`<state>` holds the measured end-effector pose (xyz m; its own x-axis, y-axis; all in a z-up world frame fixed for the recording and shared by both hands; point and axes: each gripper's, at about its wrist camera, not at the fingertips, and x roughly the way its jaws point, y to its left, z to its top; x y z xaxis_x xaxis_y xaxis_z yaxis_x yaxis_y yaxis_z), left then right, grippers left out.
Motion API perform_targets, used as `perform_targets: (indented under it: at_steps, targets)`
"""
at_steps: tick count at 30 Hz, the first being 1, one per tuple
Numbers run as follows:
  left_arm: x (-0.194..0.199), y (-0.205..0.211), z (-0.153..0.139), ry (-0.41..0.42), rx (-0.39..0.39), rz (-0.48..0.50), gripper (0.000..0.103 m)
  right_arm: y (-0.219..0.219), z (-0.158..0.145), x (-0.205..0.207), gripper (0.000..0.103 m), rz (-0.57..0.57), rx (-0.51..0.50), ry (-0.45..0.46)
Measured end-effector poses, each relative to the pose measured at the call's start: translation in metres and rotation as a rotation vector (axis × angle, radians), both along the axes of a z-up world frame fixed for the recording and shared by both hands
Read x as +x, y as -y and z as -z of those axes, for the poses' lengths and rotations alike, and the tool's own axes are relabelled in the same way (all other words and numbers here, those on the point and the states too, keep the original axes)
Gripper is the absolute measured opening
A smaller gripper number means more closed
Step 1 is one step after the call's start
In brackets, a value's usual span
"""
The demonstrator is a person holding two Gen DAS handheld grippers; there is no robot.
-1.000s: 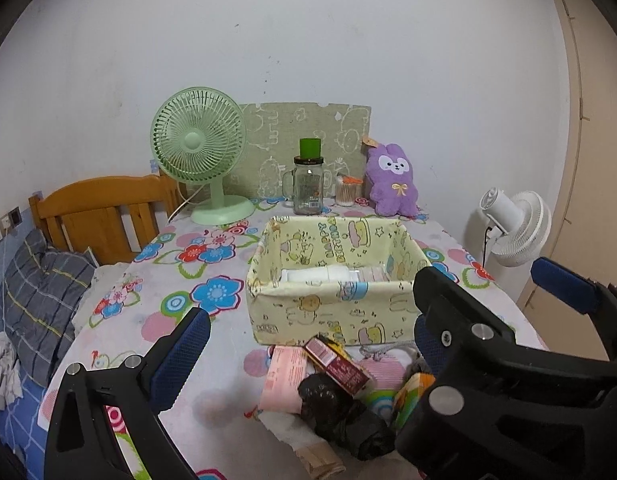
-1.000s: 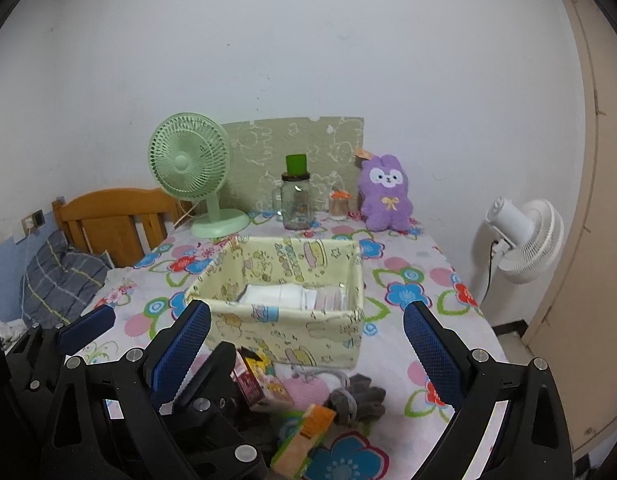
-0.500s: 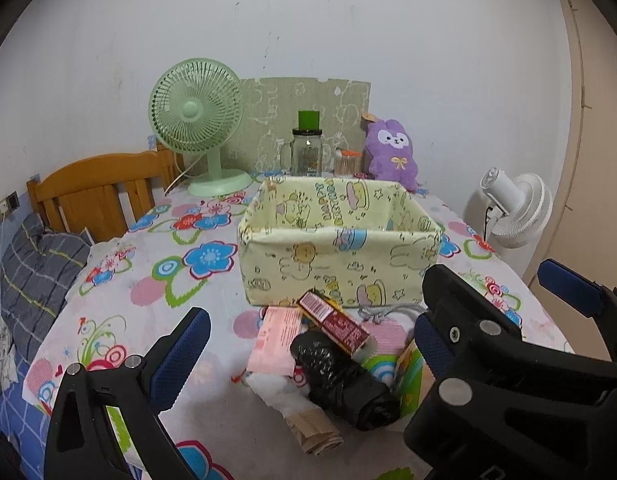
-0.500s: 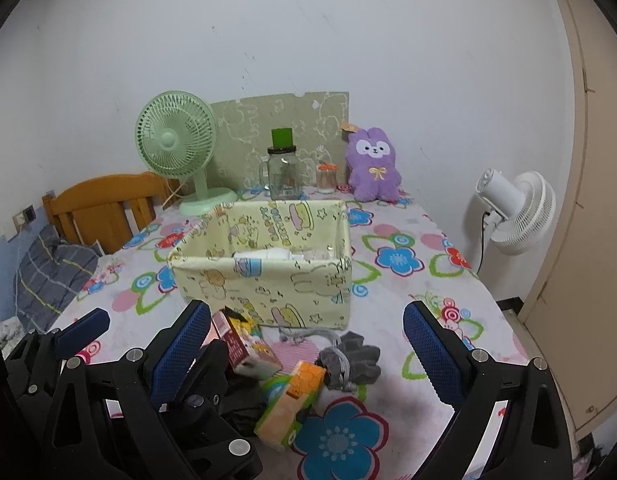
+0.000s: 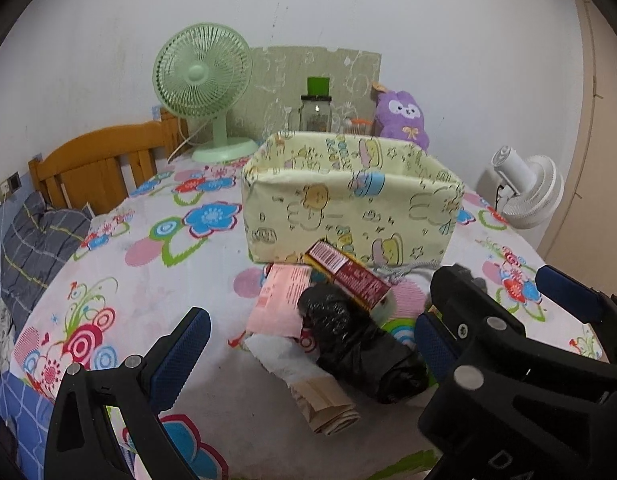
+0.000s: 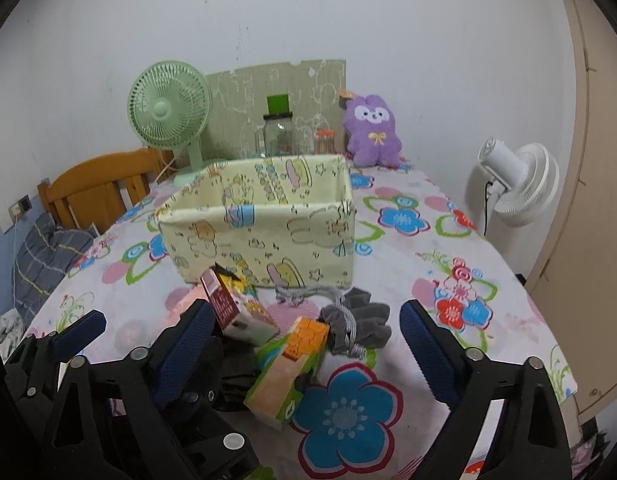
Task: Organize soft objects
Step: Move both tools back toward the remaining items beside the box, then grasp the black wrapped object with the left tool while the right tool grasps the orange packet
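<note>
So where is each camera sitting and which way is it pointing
Left wrist: rides the left gripper, low over the table, facing the yellow fabric bin and the black bag; its own open blue fingers show, and the right gripper crosses at right.
Right wrist: rides the right gripper, facing the same bin past the grey cloth; the left gripper shows at lower left.
Shared: bin, green fan, purple plush.
</note>
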<state>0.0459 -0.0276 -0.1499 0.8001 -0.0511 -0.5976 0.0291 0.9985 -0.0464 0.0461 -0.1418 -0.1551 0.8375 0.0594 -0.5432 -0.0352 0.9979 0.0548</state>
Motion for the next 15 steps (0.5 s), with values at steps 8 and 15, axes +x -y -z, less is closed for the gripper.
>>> perform_targets:
  at_steps: [8, 15]
  targets:
    - [0.006, 0.001, 0.015, -0.043, 0.03, -0.002, 0.101, -0.004, 0.019, 0.013, 0.072, 0.008, -0.016, -0.079]
    - [0.01, 0.0, 0.025, -0.087, 0.026, 0.004, 0.101, -0.009, 0.031, 0.019, 0.046, -0.018, 0.0, -0.132]
